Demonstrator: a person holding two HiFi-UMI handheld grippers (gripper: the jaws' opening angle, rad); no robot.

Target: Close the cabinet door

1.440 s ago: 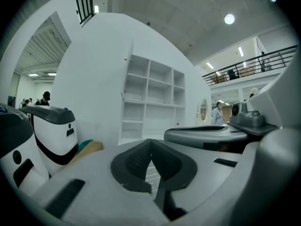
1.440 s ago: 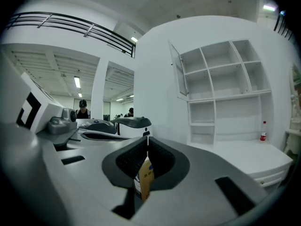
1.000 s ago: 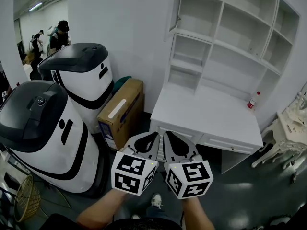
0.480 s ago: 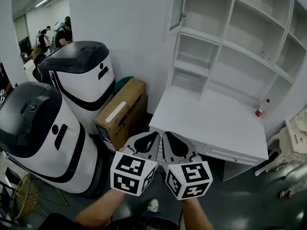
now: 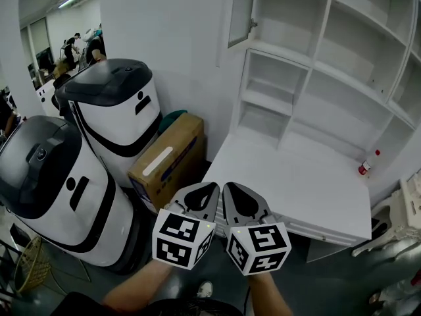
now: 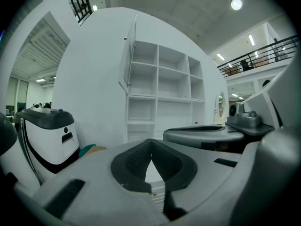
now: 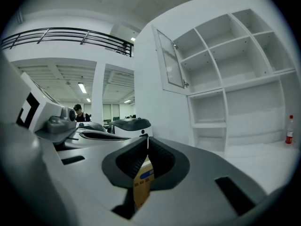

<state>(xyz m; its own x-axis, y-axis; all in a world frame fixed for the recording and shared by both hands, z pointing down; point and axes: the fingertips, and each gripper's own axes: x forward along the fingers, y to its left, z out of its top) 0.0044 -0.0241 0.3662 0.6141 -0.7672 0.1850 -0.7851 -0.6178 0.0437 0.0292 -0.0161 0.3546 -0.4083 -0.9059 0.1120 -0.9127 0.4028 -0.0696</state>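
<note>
1. Cabinet door (image 5: 239, 10) hangs open, high above the desk's (image 5: 296, 176) left end.
2. Likely light, stiff, free-swinging; push the free edge by the knob (image 5: 253, 24).
3. Left tool (image 5: 205, 188) and right tool (image 5: 231, 188) are both closed, empty.

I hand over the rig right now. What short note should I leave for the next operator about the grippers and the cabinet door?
Left gripper: shut, empty.
Right gripper: shut, empty.
Cabinet door: at the top left of the white shelf unit, swung open. Neither gripper touches it; both are side by side in front of the desk, well short of the door.
Done: nothing on the door yet.
Left: reach the door and push it shut.
</note>
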